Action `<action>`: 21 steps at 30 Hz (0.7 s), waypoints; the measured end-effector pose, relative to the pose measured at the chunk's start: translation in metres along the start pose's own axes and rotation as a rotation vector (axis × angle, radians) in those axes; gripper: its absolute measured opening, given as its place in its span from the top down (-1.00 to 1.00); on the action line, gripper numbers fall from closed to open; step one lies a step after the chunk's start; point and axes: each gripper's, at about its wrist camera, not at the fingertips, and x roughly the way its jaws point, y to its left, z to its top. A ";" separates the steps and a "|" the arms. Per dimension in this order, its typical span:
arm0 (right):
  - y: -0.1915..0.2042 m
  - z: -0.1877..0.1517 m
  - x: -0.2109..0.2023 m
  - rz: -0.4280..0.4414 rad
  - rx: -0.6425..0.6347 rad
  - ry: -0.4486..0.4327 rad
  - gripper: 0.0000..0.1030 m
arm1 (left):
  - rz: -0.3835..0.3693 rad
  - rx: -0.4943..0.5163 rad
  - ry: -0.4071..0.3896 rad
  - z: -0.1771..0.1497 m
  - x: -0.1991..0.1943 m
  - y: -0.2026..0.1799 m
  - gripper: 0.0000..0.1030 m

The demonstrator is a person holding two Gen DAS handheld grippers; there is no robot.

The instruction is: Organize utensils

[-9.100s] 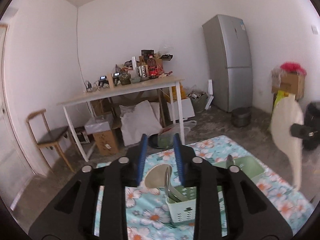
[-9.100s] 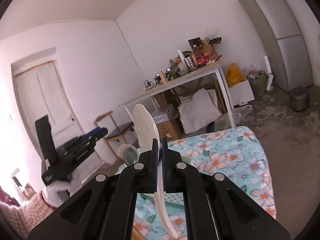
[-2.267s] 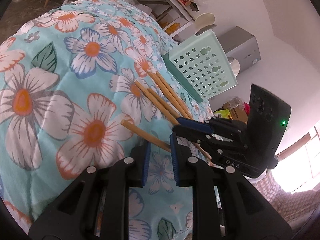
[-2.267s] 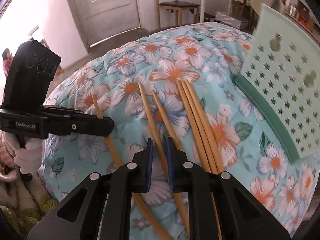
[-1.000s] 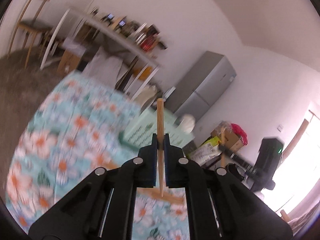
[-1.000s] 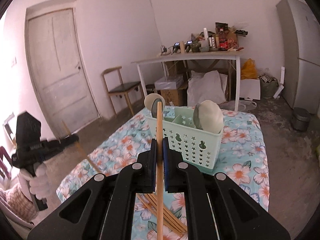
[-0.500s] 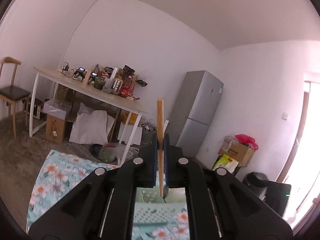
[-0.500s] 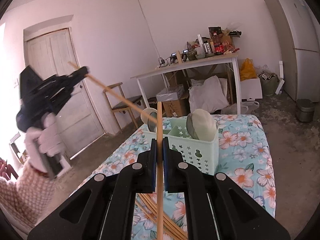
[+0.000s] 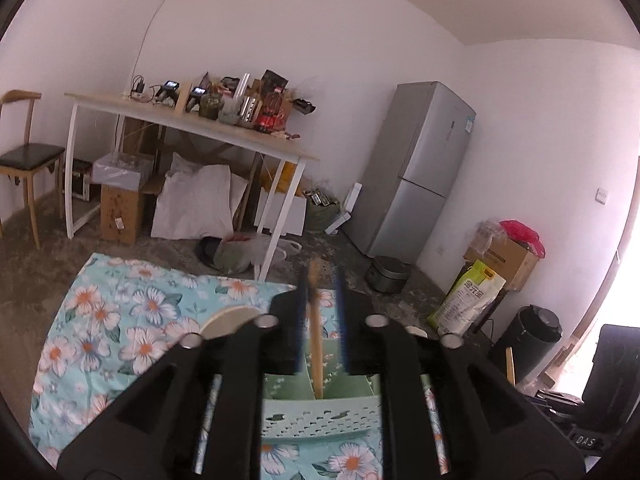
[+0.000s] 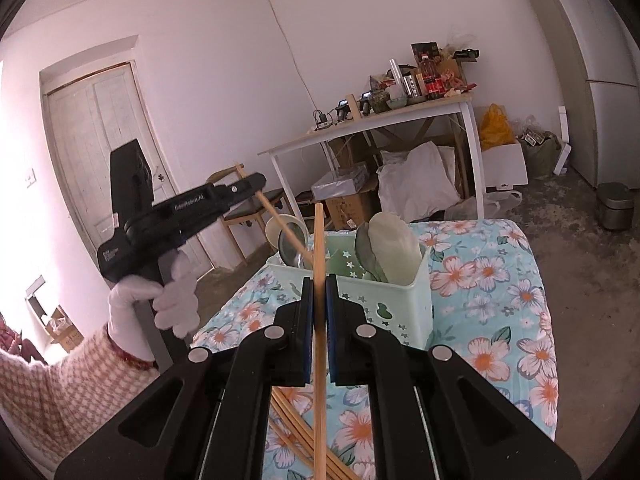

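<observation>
A pale green utensil basket (image 10: 384,300) stands on the flowered cloth (image 10: 492,280), holding spoons and a pale scoop (image 10: 394,248). My left gripper (image 9: 322,312) is open above the basket (image 9: 320,420); a wooden chopstick (image 9: 315,332) stands between its parted fingers with its lower end in a compartment. In the right wrist view the left gripper (image 10: 256,184) sits at the top of that chopstick (image 10: 284,232). My right gripper (image 10: 319,300) is shut on another chopstick (image 10: 319,320), held upright in front of the basket.
Several loose chopsticks (image 10: 304,436) lie on the cloth below my right gripper. Beyond stand a cluttered white table (image 9: 192,124), a chair (image 9: 24,156), a grey fridge (image 9: 420,168), boxes (image 9: 504,256) and a door (image 10: 100,140).
My left gripper has tipped down over the basket and its fingers have parted, letting go of the chopstick, which now stands in a compartment. The right gripper still holds its chopstick upright.
</observation>
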 end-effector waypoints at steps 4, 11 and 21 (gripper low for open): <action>0.003 0.007 0.002 0.010 -0.001 -0.012 0.88 | 0.012 0.001 -0.019 -0.003 -0.012 0.002 0.27; 0.011 0.031 0.011 0.035 -0.001 -0.066 0.88 | 0.068 -0.050 -0.035 -0.021 -0.047 0.013 -0.17; 0.030 0.099 0.061 0.050 -0.039 -0.200 0.88 | 0.182 -0.122 0.107 -0.103 -0.083 0.062 -0.38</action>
